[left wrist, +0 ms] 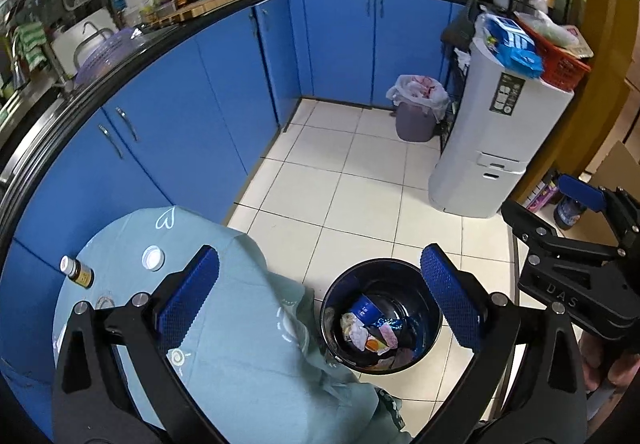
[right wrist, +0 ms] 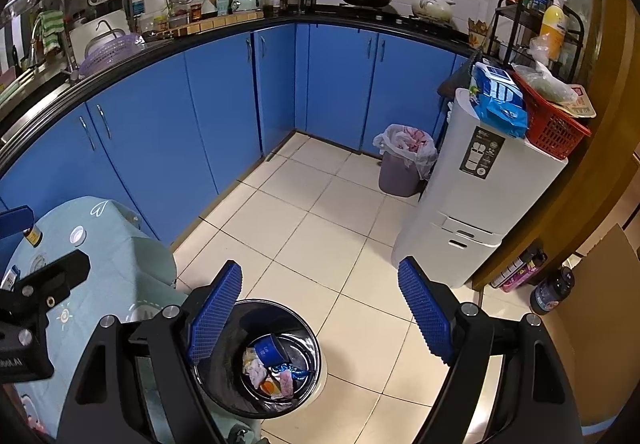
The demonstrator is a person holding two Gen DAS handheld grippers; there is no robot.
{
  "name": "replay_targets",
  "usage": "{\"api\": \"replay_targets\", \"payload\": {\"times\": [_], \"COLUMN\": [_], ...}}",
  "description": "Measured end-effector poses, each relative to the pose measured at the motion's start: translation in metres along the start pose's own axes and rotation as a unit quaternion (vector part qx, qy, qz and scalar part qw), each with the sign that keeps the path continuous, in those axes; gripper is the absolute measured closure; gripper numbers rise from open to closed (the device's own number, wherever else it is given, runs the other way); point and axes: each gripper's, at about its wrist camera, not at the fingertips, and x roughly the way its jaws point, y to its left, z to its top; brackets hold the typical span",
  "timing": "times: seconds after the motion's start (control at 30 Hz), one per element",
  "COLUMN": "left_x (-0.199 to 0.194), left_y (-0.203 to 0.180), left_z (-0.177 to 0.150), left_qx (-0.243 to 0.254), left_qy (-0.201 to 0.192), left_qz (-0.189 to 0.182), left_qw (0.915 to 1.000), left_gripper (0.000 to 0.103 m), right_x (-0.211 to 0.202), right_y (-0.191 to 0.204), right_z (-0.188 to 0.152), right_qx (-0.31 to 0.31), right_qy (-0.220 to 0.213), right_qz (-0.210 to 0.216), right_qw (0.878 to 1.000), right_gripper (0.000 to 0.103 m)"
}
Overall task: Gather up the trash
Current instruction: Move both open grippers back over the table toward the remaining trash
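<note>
Blue kitchen cabinets (right wrist: 224,100) are running around two walls, and pale floor tiles (right wrist: 320,228) are lying between them. Near the corner a lined bin (right wrist: 404,160) is standing beside a tall white appliance (right wrist: 472,196), well apart from the action. Close below, a black trash can (right wrist: 260,360) is standing on the tiles, touching the hanging cloth of a round surface (left wrist: 224,328); the collected trash (left wrist: 372,328), with a blue cup among wrappers, is lying inside it. On the cloth a small brown bottle (left wrist: 78,271) and a white cap (left wrist: 153,257) are resting. The left gripper (left wrist: 320,304) is hovering with fingers spread, holding nothing; the right gripper (right wrist: 320,320) is spread and empty too. Its finger is hiding part of the can's rim.
</note>
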Motion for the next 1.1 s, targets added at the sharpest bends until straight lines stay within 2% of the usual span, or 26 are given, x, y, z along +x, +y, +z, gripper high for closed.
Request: {"api": "replay_targets", "payload": {"times": [0.33,0.5,0.67,0.83,1.1], "left_x": [-0.009,-0.014,-0.021,-0.031,-0.045], "left_y": [0.047,0.082,0.120,0.172,0.255], "left_z": [-0.010,-0.019,-0.034,-0.057,-0.114], "left_qx": [-0.041,-0.070,-0.101,-0.142,-0.217], "left_qy": [-0.004,-0.005,-0.005,0.002,0.030], "left_qz": [0.018,0.032,0.066,0.102,0.154], "left_qw": [0.9990,0.9970,0.9927,0.9846,0.9634], "left_gripper": [0.004,0.004,0.004,0.004,0.004], "right_x": [-0.003,-0.002,0.001,0.005,0.007], "right_y": [0.039,0.075,0.126,0.184,0.282], "right_z": [0.010,0.015,0.020,0.021,0.009], "right_qx": [-0.031,-0.055,-0.086,-0.121,-0.183], "right_qy": [-0.006,-0.010,-0.017,-0.017,-0.014], "right_qz": [0.020,0.041,0.074,0.114,0.180], "right_qw": [0.999,0.998,0.993,0.986,0.966], "right_gripper": [0.025,0.025,0.025,0.025,0.025]}}
